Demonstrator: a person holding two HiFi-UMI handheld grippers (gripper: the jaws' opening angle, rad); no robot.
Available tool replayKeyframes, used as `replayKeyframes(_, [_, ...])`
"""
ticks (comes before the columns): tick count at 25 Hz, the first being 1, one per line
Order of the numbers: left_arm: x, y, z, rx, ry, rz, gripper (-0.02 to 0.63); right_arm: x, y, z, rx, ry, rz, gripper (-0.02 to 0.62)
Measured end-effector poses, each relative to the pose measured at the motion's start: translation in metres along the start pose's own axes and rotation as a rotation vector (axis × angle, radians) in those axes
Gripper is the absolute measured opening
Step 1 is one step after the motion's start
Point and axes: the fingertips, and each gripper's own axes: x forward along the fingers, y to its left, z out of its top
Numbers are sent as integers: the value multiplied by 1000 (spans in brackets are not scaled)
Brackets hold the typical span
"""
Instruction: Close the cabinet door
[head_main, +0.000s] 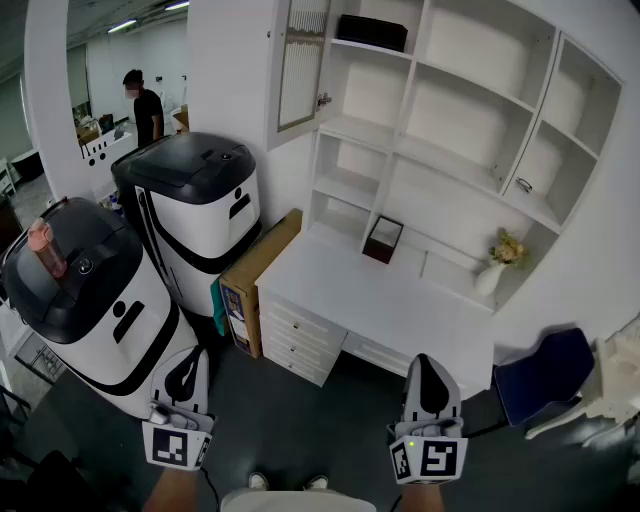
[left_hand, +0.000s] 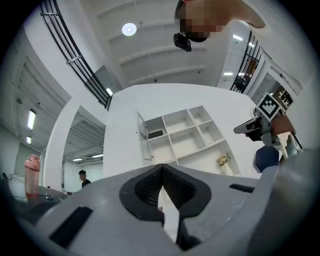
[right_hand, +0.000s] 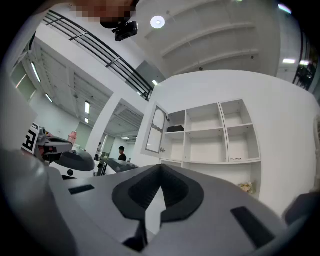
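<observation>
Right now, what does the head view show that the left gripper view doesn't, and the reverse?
Only the head view: the drawers under the desk, the cardboard box beside them and the person's shoes. Only the left gripper view: the ceiling lamp, and the fingers of the left gripper pressed together with nothing between them. Both: the open cabinet door, the white shelves, the vase of flowers and a person in black in the background.
</observation>
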Motion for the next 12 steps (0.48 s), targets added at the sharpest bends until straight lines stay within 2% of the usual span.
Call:
replayKeyframes(5, [1,-12,5,4,-1,-9,5,-9,-7,5,39,-15,11,-2])
replayKeyframes(10, [5,-28,3,-1,14,-1,5,-4,-1,-15,100,47,175,-2])
replayKeyframes(12, [8,-35,0,-2,21,3,5,-4,-2,-21,98,56,192,-2])
